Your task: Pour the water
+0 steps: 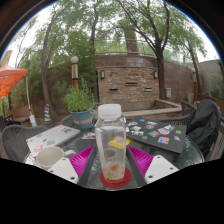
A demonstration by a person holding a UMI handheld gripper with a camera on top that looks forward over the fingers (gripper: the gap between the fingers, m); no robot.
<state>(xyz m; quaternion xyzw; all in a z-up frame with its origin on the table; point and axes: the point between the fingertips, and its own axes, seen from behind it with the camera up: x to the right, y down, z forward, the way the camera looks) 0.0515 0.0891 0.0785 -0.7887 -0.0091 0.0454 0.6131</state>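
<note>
A clear plastic bottle (111,140) with a white cap stands upright on a red coaster (115,179) on the glass table (150,152). There is a little liquid at its bottom. My gripper (112,160) is open. The bottle stands between the two pink pads (83,156), which lie close along its sides while it rests on the coaster. A pale cup (48,155) sits on the table just left of the left finger.
A white flat tray (55,135) lies beyond the cup. A dark board with small cards (160,131) is on the table's right. Behind are a potted plant (80,103), a brick structure (128,80), trees and a dark chair (205,125).
</note>
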